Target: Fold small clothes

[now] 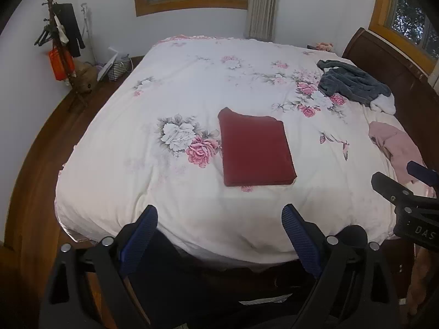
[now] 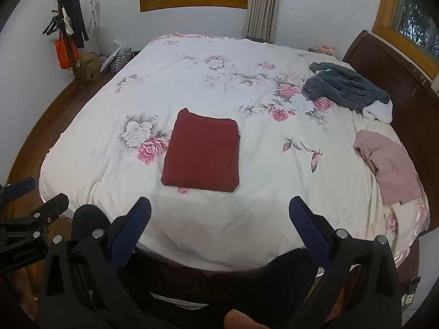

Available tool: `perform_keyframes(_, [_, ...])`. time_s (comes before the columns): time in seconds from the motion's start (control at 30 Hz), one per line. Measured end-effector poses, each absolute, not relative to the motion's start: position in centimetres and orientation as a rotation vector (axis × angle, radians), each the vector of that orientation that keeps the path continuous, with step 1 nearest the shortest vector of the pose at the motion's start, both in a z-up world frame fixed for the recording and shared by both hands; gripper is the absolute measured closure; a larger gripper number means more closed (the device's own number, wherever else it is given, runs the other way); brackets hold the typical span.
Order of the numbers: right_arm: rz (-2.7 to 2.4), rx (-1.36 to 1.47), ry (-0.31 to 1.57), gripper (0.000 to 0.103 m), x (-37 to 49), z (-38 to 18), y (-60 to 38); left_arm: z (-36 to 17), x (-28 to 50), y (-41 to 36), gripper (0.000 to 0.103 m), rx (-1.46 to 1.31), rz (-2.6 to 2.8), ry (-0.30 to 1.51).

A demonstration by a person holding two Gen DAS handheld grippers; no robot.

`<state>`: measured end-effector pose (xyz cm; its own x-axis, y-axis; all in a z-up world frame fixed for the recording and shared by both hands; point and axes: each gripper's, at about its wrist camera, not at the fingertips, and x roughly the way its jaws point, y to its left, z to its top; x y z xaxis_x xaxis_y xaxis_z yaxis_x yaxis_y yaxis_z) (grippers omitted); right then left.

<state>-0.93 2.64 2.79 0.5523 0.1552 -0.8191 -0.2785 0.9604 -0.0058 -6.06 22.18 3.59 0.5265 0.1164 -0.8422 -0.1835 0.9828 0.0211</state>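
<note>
Progress looks partial to us: one garment seems finished and at least two wait. We see the dark red garment (image 1: 256, 150) lying as a flat, squared rectangle at the centre of both views, on the floral bedspread (image 1: 175, 87), its edges stacked evenly, so we judge that piece folded. At the right of the frame the pink garment (image 2: 387, 164) lies crumpled near the bed's edge, and above it, in the upper right, the grey fleece garment (image 2: 345, 87) sits in a loose heap with something white at its lower end; we cannot tell whether that is lining or a separate item. Neither looks folded.

Both tongs are released and empty. Our left gripper (image 1: 219, 219) hangs at the bottom of its view with fingers spread wide over the near edge of the bed, well apart from the red piece. Our right gripper (image 2: 219, 213) is likewise splayed, holding nothing. Each shows at the side edge of the other's view.
</note>
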Motion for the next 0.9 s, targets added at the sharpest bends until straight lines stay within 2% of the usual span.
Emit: perform_keyframes(0.9, [0.26,-0.148,0.959,0.003,0.2,1.8,3.3,3.0,-4.7,22.7,0.011,-0.065,0.176,1.006])
